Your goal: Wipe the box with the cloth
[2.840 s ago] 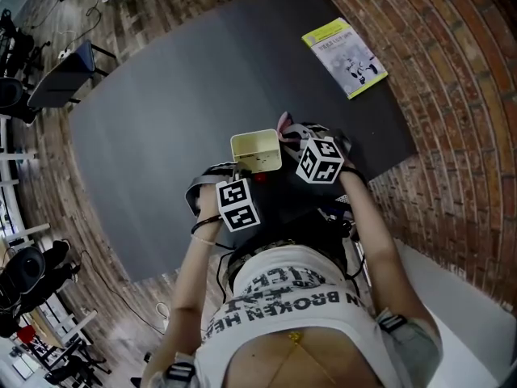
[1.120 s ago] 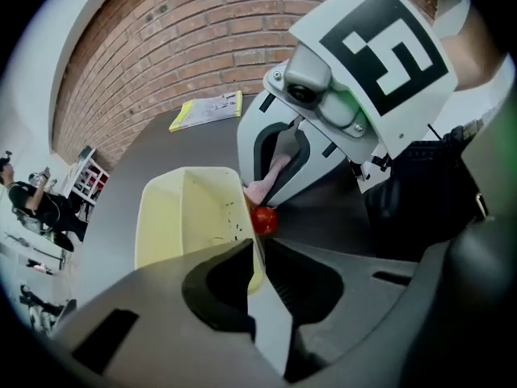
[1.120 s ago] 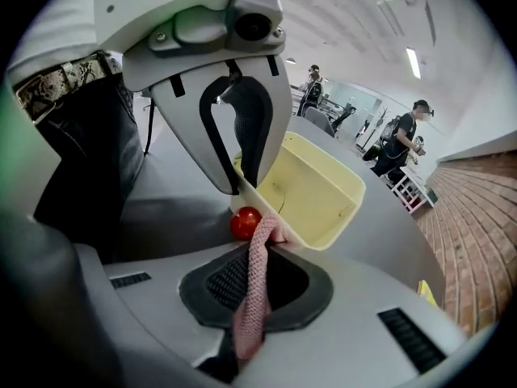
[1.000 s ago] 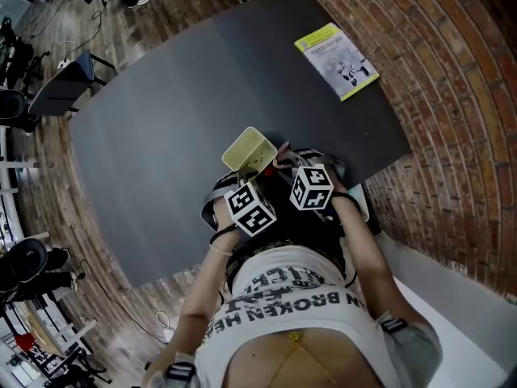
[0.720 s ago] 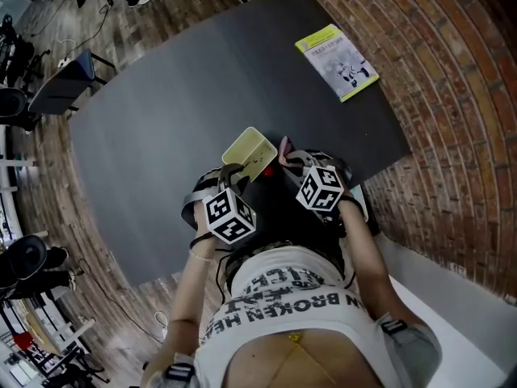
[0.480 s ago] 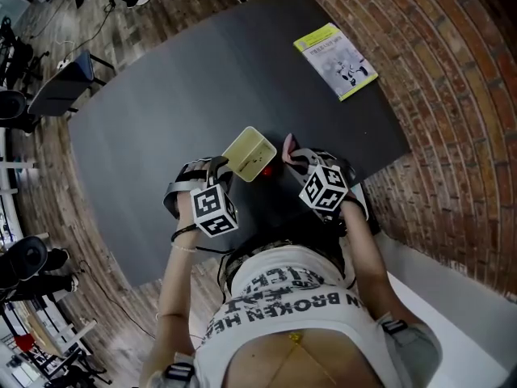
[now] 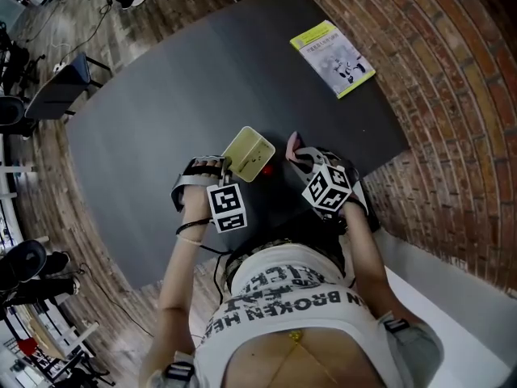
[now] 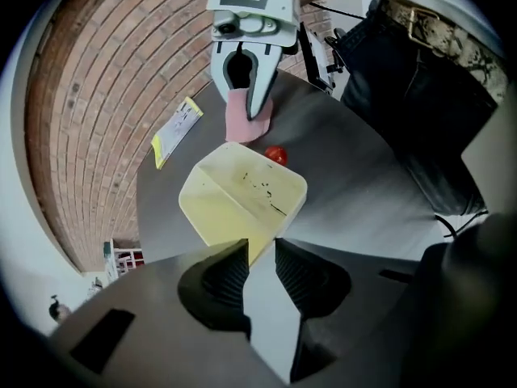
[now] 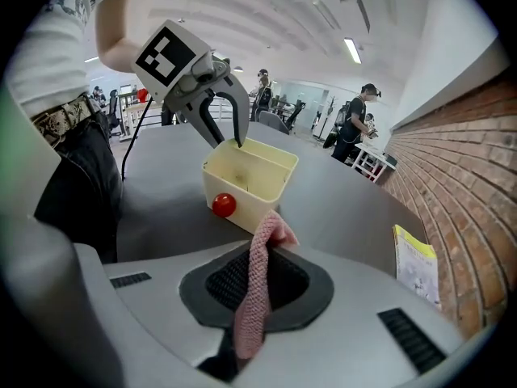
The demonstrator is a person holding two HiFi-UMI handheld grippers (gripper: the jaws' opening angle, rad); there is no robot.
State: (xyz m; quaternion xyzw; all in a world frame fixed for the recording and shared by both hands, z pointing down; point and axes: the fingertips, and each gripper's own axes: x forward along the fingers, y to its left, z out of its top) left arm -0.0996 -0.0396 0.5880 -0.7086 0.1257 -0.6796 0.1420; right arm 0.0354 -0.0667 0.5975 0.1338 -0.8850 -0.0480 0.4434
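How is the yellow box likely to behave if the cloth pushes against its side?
The yellow box looks like thin-walled, empty plastic, so it is probably light and apt to slide on the smooth table. It stands open side up, wider than tall, so tipping seems less likely.

The box (image 7: 248, 153) stood on the desk (image 7: 178, 95), near the desk edge where the person stood. A ball (image 7: 267, 169) lay on the desk against the box's near right wall. The left tongs (image 7: 221, 166) sat at the box's near left corner. Their jaws had just been opening and stood apart, with nothing between them. The right tongs (image 7: 300, 155) sat just right of the box, apart from it. The cloth (image 7: 292, 143) hung between their jaws, above the desk. A booklet (image 7: 332, 57) lay well beyond the box and to its right, near the desk's far edge. A chair (image 7: 60, 79) stood on the floor, far left of the box.
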